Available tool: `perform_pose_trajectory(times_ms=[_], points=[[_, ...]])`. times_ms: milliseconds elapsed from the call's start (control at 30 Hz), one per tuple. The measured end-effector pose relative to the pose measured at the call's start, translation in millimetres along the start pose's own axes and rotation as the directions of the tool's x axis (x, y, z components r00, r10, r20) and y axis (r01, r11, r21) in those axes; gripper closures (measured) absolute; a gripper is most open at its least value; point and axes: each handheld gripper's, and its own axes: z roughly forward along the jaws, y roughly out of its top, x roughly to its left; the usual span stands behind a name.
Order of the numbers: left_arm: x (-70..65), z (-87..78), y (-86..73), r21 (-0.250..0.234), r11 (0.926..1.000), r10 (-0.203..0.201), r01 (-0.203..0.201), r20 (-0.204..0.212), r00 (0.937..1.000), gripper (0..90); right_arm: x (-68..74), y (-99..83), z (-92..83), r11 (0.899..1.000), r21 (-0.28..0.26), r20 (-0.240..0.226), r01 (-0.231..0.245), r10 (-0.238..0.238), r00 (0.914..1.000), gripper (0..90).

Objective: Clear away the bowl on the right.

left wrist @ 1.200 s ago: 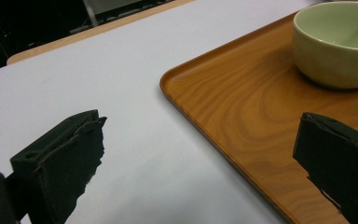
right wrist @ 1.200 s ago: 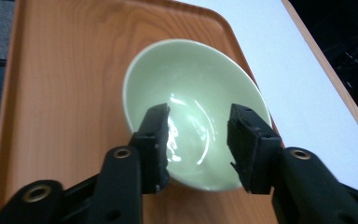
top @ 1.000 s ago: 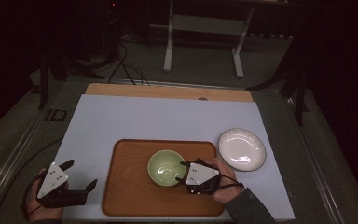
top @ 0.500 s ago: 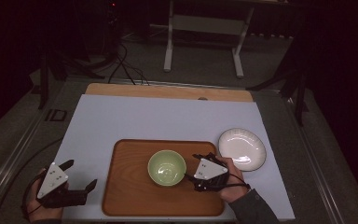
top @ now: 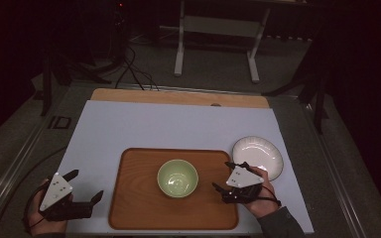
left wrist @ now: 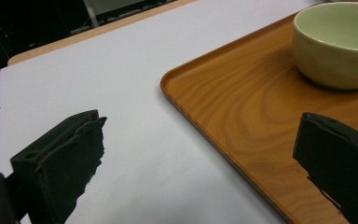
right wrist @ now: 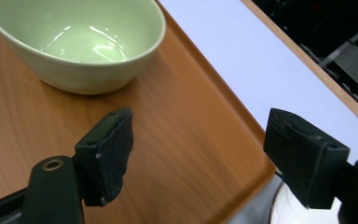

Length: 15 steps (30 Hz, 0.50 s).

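High view: right gripper [top: 227,177] jaws just been opening, wide, empty, at 3 o'clock of pale green ceramic bowl [top: 177,177]; left gripper [top: 83,186] wide, idle. Risk: clipping white plate [top: 257,156] w/ careless swing.

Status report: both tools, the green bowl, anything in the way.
Right tool open, jaws just opened, nothing between them. Left tool open, empty. Pale green ceramic bowl upright on brown wooden tray. Round white plate beside tray; nothing blocking.

In the left gripper view the green bowl [left wrist: 338,44] runs off the top right corner. In the right gripper view the white plate [right wrist: 303,215] is cut by the bottom edge and partly hidden behind a jaw.
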Motion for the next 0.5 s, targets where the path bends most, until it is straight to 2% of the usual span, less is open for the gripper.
perform_pose_trajectory(times_ms=[200, 500], points=[[0.0, -0.1, 0.1, -0.001, 1.0000, 0.001, -0.001, 0.000, 1.0000, 1.5, -6.5, -12.8, -9.5, 0.999, 0.010, 0.039, -0.039, 0.039, 0.9985, 21.5], [0.0, -0.1, 0.1, -0.001, 1.0000, 0.002, -0.002, -0.001, 1.0000, 1.5, -14.6, -31.1, -25.6, 0.993, 0.013, 0.075, -0.115, 0.114, 0.9906, 20.5]])
